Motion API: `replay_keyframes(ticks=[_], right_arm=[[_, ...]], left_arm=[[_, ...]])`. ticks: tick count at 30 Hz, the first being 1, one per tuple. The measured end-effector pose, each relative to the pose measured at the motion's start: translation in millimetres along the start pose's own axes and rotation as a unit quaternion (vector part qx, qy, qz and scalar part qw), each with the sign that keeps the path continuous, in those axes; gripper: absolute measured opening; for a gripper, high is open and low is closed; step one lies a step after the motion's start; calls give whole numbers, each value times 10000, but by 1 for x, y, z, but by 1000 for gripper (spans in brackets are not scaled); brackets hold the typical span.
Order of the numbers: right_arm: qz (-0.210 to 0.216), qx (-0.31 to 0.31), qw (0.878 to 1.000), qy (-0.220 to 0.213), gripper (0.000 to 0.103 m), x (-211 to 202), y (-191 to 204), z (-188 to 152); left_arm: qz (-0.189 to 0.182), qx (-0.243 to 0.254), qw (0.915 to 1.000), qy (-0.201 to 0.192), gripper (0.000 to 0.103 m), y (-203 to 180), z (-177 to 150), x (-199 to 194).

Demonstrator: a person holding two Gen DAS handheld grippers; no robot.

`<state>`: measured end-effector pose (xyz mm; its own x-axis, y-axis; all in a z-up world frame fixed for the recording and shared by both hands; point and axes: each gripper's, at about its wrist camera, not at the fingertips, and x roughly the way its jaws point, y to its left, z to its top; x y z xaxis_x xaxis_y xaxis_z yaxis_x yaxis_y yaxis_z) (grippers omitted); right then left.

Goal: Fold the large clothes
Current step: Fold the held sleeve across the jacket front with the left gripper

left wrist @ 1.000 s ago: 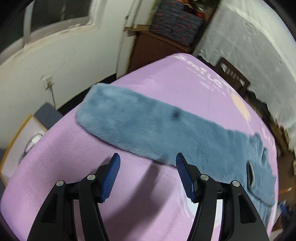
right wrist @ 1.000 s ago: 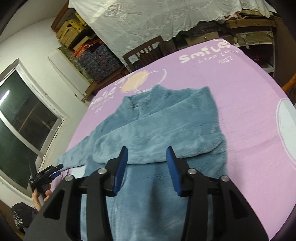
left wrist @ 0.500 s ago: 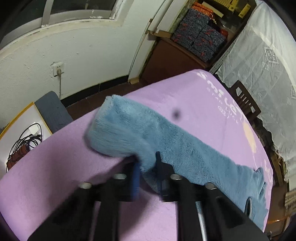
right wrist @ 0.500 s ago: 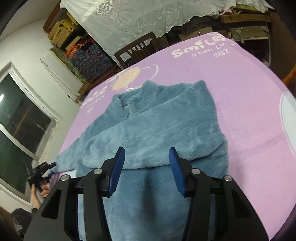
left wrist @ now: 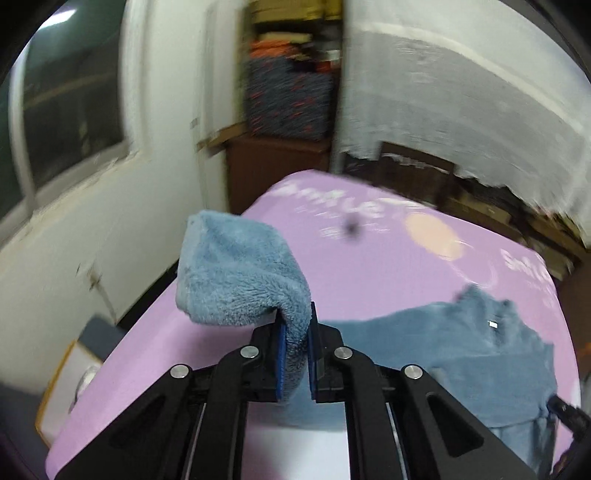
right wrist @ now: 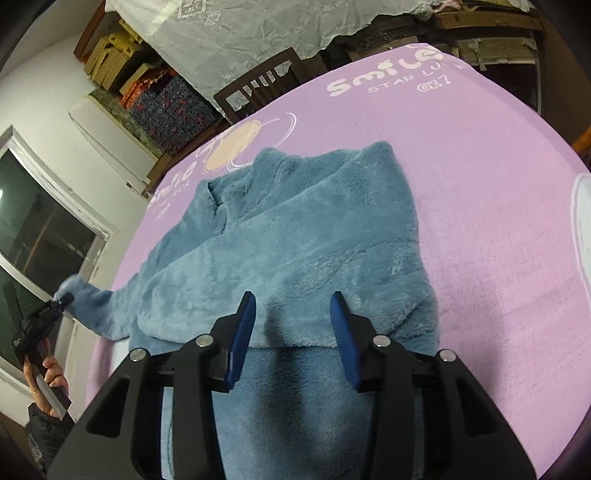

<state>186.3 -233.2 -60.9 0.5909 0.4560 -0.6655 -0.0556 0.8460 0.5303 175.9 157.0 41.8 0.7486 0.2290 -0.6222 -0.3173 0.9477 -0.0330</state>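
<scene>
The worktop carries a pink printed cover reading "Smile" and "STAR LU", beside a planet drawing. Behind it stand a wooden chair, a white lace cloth, stacked boxes and a window. The blue fleece jacket lies flat on the cover, 1 sleeve folded across its body. The left gripper pinches the other sleeve's cuff, lifted clear of the cover. The right gripper, jaws closing and not gripping, hovers over the folded sleeve.
</scene>
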Motion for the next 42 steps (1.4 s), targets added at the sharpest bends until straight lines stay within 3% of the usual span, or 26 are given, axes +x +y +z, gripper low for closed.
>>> replay_keyframes(ticks=[4, 8, 12, 17, 19, 21, 22, 23, 27, 30, 33, 35, 42], right_arm=[[66, 133, 9998, -136, 42, -10, -5, 3], [147, 276, 9992, -231, 43, -18, -11, 5], [222, 450, 9983, -312, 43, -25, -20, 8], [191, 622, 9971, -395, 43, -30, -31, 12], [178, 691, 9966, -403, 43, -31, -35, 14], [181, 712, 9965, -407, 43, -31, -38, 15], [179, 716, 9964, -414, 43, -31, -38, 14], [188, 717, 9964, -418, 43, -31, -38, 14], [325, 658, 9964, -418, 43, -31, -36, 14], [533, 540, 9961, -443, 45, -32, -30, 12], [843, 474, 9947, -341, 49, -29, -23, 10], [966, 456, 9941, -167, 49, -20, -14, 10], [717, 163, 9968, 323, 49, 18, 33, 19]], left_arm=[[-344, 629, 9972, -210, 9, -73, 2, -17], [-845, 1150, 9895, -213, 9, -149, -17, -24], [-1179, 1674, 9788, 108, 9, -217, -57, -7], [-1197, 2186, 9664, 635, 11, -261, -112, 35], [-1213, 2210, 9640, 845, 17, -261, -121, 48], [-1351, 2183, 9629, 834, 35, -256, -123, 44], [-1347, 2198, 9633, 750, 57, -252, -121, 37], [-1312, 2202, 9644, 648, 74, -248, -120, 30], [-1334, 2201, 9661, 194, 82, -210, -110, -3], [-1074, 1979, 9743, 17, 85, -170, -99, -5], [-625, 1673, 9839, 113, 85, -133, -84, 13], [-535, 1513, 9868, 209, 85, -113, -76, 23], [-465, 1365, 9890, 332, 85, -91, -68, 55]])
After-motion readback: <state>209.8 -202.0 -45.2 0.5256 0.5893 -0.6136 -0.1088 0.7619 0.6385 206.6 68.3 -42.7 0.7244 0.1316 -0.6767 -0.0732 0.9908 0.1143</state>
